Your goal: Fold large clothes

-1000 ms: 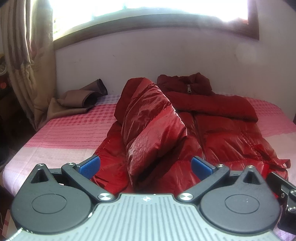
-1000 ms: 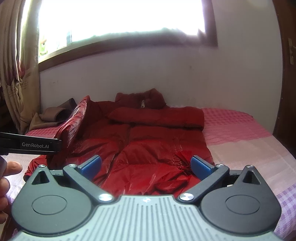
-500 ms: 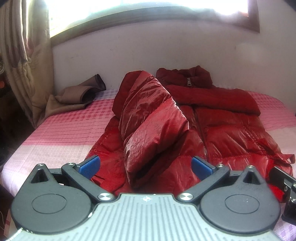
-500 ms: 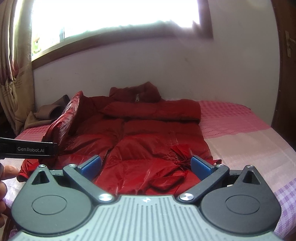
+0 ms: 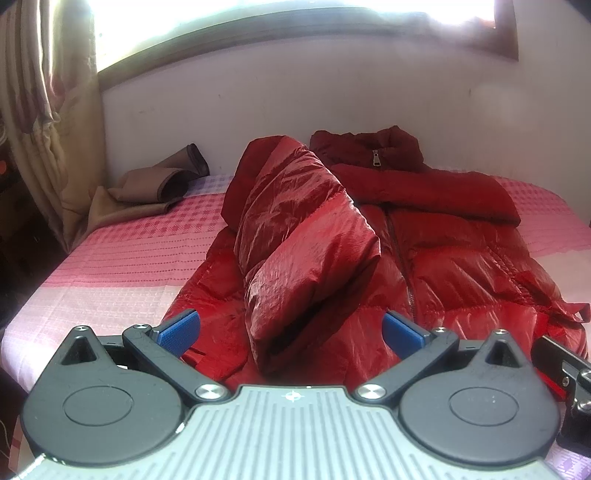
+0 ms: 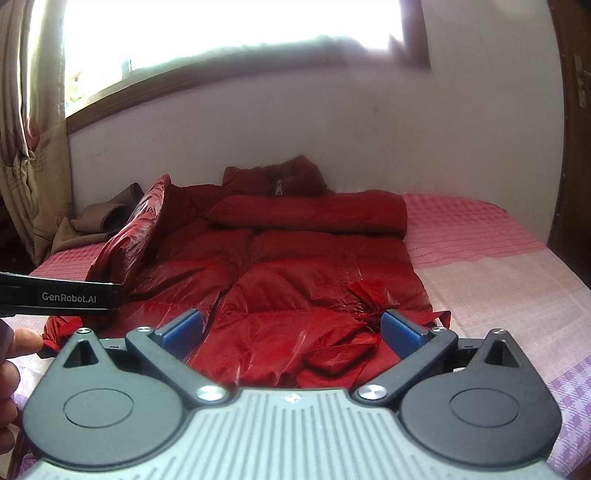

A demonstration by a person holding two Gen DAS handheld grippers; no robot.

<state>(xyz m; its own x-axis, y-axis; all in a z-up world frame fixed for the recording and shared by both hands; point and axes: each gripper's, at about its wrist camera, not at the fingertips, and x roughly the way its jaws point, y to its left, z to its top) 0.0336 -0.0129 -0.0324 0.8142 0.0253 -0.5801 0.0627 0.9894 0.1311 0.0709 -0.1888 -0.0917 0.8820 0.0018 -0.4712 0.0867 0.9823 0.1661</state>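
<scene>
At the far left hangs a beige curtain (image 5: 48,122), and just beside it a brown garment (image 5: 155,188) lies crumpled at the bed's far left corner, touching the wall. The bed (image 5: 122,254) wears a pink checked and striped cover, with a purple check showing at its near edge in the right wrist view.

The left claw (image 5: 290,330) stands wide, its blue pads (image 5: 179,328) far apart with nothing between them, hovering over the near hem of the red puffer jacket (image 5: 461,266). The jacket lies front up across the middle of the bed, zipper closed, collar toward the wall. Its left sleeve (image 5: 303,236) rises in a shiny puffed ridge, bent over toward the zipper line and running down to the hem near the left claw. The other sleeve (image 6: 310,214) is laid flat across the chest, just below the collar.

The right claw (image 6: 290,328) is also wide, pads clear of the fabric, poised above the jacket's near right hem, where a loose red drawstring tie (image 6: 365,299) and a small flap sit. In this view the left tool's black side bar marked "GenRobot.AI" crosses the left edge, with the person's left hand (image 6: 11,354) partly visible beneath it. A bright window (image 6: 221,33) runs along the wall above the bed.
</scene>
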